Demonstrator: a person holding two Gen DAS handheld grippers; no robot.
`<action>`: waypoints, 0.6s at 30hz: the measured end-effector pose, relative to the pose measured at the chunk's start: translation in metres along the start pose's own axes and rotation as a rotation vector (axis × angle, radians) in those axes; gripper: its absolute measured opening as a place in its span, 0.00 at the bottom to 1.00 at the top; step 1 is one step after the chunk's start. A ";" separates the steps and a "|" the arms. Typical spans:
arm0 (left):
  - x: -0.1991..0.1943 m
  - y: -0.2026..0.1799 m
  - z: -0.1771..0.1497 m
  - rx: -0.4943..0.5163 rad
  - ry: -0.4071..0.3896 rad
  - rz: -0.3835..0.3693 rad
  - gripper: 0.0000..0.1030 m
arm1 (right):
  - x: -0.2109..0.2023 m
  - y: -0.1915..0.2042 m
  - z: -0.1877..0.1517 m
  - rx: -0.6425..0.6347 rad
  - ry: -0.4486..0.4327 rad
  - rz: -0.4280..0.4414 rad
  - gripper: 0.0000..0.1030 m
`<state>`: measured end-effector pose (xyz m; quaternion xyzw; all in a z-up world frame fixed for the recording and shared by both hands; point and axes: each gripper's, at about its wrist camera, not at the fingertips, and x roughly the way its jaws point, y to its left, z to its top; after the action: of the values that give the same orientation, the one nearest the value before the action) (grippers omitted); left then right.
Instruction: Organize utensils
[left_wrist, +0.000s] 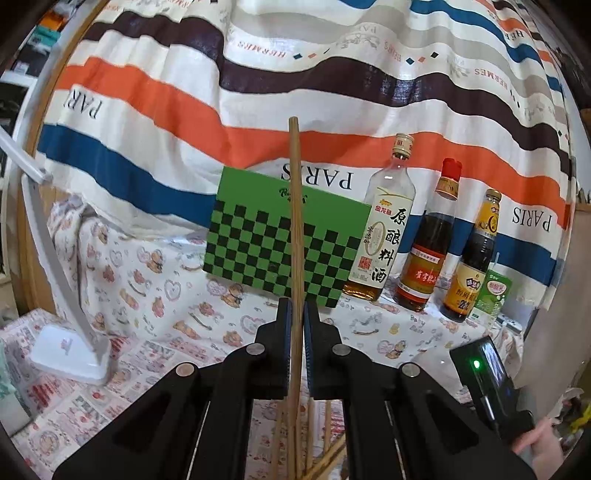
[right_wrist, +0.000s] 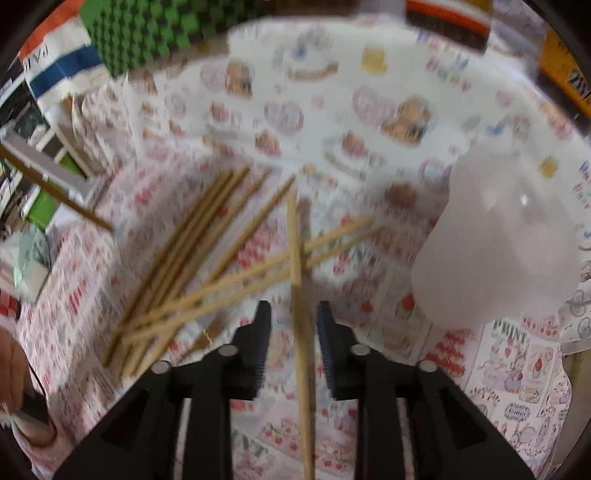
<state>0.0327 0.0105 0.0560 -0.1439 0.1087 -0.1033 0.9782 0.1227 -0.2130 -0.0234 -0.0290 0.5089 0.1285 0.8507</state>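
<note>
My left gripper (left_wrist: 297, 308) is shut on one wooden chopstick (left_wrist: 294, 221), which stands nearly upright between its pads and rises in front of the green box. Several more chopsticks (left_wrist: 317, 443) lie on the cloth below it. The right wrist view is blurred. There my right gripper (right_wrist: 293, 310) is open and tilted down at the table. A single chopstick (right_wrist: 301, 332) runs lengthwise through the gap, and neither pad touches it. To its left, several loose chopsticks (right_wrist: 184, 258) lie in a crossed pile.
A translucent white cup (right_wrist: 498, 240) stands right of the pile. At the back are a green checkered box (left_wrist: 258, 236), three sauce bottles (left_wrist: 424, 243) and a green carton (left_wrist: 493, 295). A white lamp base (left_wrist: 70, 354) sits at the left. A patterned cloth (right_wrist: 369, 92) covers the table.
</note>
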 end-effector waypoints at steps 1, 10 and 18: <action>0.002 0.001 0.000 -0.011 0.012 -0.007 0.05 | 0.000 -0.001 0.005 0.011 -0.008 0.002 0.24; 0.005 0.002 -0.002 -0.022 0.021 -0.018 0.05 | 0.049 0.007 0.049 0.027 0.042 -0.111 0.23; 0.005 -0.005 -0.003 0.009 0.027 -0.017 0.05 | 0.053 0.016 0.046 -0.003 0.069 -0.087 0.06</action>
<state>0.0357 0.0039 0.0538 -0.1390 0.1200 -0.1142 0.9763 0.1821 -0.1793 -0.0463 -0.0568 0.5362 0.0908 0.8373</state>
